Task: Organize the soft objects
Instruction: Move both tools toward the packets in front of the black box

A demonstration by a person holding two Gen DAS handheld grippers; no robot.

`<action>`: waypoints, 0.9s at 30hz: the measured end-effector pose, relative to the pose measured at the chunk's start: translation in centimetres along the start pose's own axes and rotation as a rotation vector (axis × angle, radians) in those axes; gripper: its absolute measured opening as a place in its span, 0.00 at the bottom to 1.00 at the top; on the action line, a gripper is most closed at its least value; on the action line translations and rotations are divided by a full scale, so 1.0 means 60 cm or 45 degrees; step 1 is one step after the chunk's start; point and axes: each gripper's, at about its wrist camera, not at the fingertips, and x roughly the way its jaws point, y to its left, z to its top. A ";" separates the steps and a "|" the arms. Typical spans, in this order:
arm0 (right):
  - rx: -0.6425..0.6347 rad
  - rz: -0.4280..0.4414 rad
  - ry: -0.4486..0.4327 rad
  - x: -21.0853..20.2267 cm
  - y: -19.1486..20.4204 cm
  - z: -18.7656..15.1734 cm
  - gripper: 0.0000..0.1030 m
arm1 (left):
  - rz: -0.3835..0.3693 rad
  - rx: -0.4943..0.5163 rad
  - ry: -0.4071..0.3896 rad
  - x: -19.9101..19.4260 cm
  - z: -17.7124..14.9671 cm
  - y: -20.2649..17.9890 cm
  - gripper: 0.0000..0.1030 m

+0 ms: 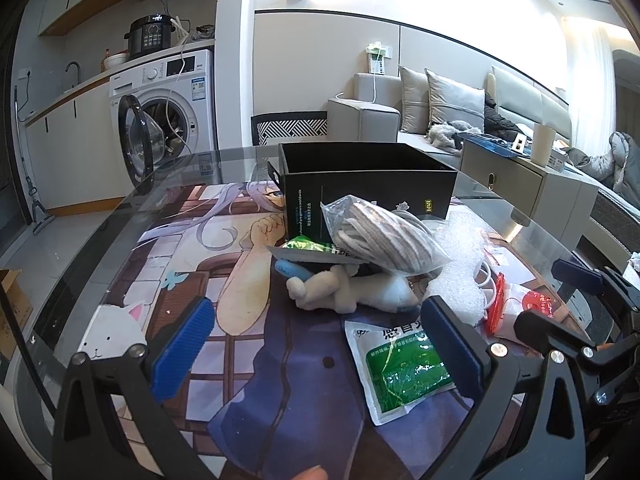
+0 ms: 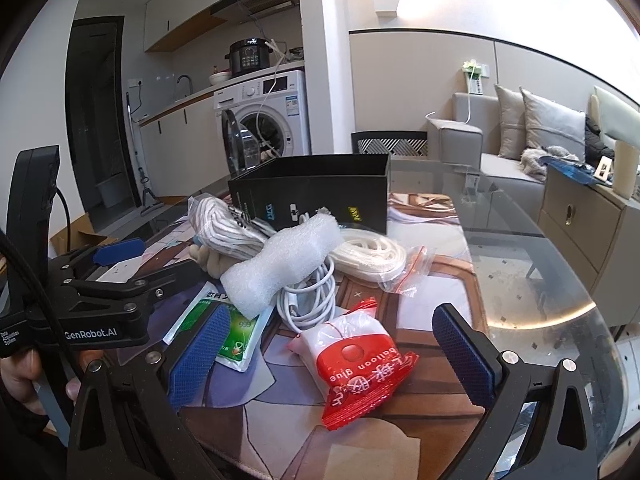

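A pile of soft items lies on the printed mat in front of an open black box [image 1: 368, 178] [image 2: 320, 188]. In the left wrist view, a bagged grey rope bundle [image 1: 384, 240] rests over a beige plush toy [image 1: 328, 290], with a green sachet [image 1: 404, 368] lying nearer. My left gripper [image 1: 318, 344] is open just short of the plush, holding nothing. My right gripper [image 2: 332, 352] is open around a red and white packet [image 2: 360, 360], its pads apart from it. Behind that lie a white cable [image 2: 308, 296], a white foam roll [image 2: 280, 256] and a bagged white rope [image 2: 368, 256].
The mat lies on a round glass table [image 2: 540, 280] whose edge curves close on the right. A chair back [image 1: 290, 126] stands behind the box. A washing machine [image 1: 168, 96] with its door open, a sofa [image 1: 440, 100] and a cabinet [image 2: 580, 216] surround the table.
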 end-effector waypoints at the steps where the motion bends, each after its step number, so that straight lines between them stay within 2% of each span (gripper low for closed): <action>1: 0.001 -0.007 -0.007 -0.001 0.000 0.000 1.00 | -0.002 0.001 -0.003 0.000 0.000 -0.001 1.00; 7: -0.012 -0.038 -0.010 -0.001 -0.003 0.000 1.00 | -0.016 0.019 -0.025 -0.003 -0.001 -0.003 1.00; 11: -0.035 -0.098 0.016 0.004 -0.005 -0.003 1.00 | -0.042 0.035 -0.040 -0.006 -0.001 -0.005 1.00; 23: -0.013 -0.057 0.110 0.024 -0.018 -0.006 0.99 | -0.086 0.076 -0.009 -0.005 -0.005 -0.017 1.00; 27: -0.023 -0.053 0.122 0.026 -0.021 -0.006 0.94 | -0.097 0.090 0.001 -0.006 -0.007 -0.022 1.00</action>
